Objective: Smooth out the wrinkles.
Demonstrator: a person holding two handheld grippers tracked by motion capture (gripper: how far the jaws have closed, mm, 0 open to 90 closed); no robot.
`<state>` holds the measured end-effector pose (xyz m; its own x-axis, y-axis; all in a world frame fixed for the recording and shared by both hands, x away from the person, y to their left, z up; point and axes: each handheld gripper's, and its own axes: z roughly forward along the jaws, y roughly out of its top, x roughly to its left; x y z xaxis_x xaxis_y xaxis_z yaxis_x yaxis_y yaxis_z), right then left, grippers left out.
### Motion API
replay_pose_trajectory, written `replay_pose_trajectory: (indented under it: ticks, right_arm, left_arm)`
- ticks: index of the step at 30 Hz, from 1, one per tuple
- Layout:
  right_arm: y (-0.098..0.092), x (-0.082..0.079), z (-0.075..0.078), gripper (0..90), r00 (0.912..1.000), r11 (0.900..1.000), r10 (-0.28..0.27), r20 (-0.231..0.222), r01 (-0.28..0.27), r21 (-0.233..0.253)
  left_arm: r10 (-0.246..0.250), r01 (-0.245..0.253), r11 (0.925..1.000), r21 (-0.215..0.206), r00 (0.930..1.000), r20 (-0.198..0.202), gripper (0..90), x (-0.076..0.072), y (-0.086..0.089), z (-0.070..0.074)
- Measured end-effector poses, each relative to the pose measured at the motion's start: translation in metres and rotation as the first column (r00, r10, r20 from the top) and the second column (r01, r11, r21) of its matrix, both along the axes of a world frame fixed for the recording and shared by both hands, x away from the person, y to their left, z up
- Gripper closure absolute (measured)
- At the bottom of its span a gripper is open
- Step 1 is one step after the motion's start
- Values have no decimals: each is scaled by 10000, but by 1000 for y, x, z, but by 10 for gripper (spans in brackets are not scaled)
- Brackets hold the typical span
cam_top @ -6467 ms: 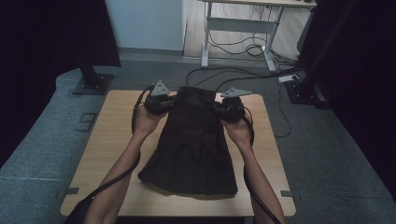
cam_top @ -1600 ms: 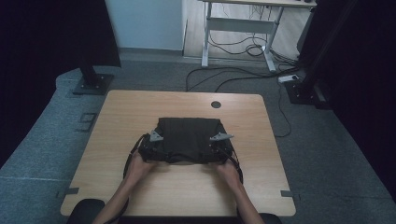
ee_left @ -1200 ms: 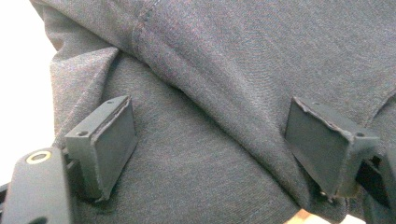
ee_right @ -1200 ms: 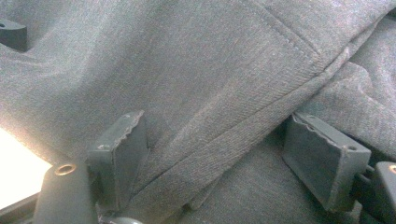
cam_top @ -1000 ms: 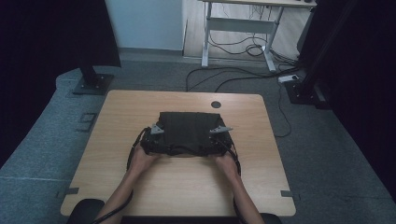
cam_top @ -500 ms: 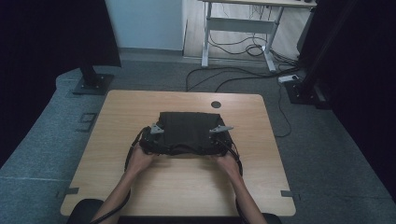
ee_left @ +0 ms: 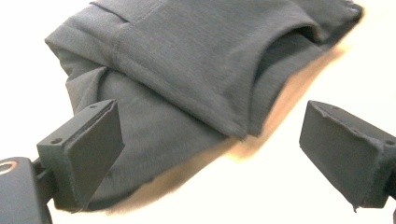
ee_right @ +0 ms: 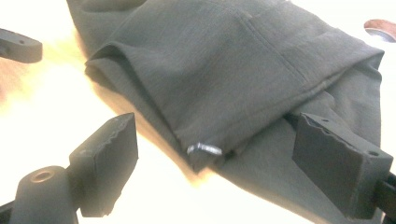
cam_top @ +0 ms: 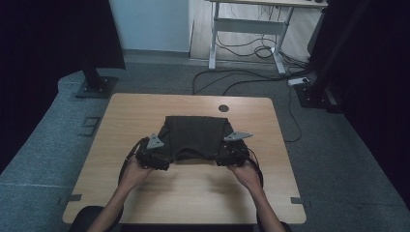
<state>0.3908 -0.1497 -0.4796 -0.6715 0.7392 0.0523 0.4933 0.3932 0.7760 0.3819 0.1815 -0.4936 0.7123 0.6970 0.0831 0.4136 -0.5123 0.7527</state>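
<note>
Dark grey garment [cam_top: 195,135], folded (layers overlapping), lying flat mid-table

From my remote station, the folded garment [cam_top: 196,137] reads as a plain dark charcoal grey with no print, its weave showing a faint heathered grain in the left gripper view, where tonal stitching runs along the seams. A small white tag [ee_right: 204,149] glints at its hem. The worktop [cam_top: 125,121] is pale, warm wood grain with a single dark round grommet [cam_top: 223,108]. My left tongs [cam_top: 153,155] and right tongs [cam_top: 228,155] are matte black, each topped by a light grey plate. The floor [cam_top: 43,145] is speckled grey carpet, crossed by black cables [cam_top: 241,79].
</note>
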Motion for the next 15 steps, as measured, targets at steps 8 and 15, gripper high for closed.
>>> replay_pose_trajectory:
  ticks: [8,15]
  right_arm:
    - [-25,-24,0,85,9995,9997,-223,227,225,-94]
    - [-50,-40,-22,26,9969,9967,-788,-34,787,-188]
  left_arm:
    - [105,-104,9999,-80,9999,31,46,-30,23,-3]
    - [477,-477,9989,12,9966,-670,33,-44,46,-29]
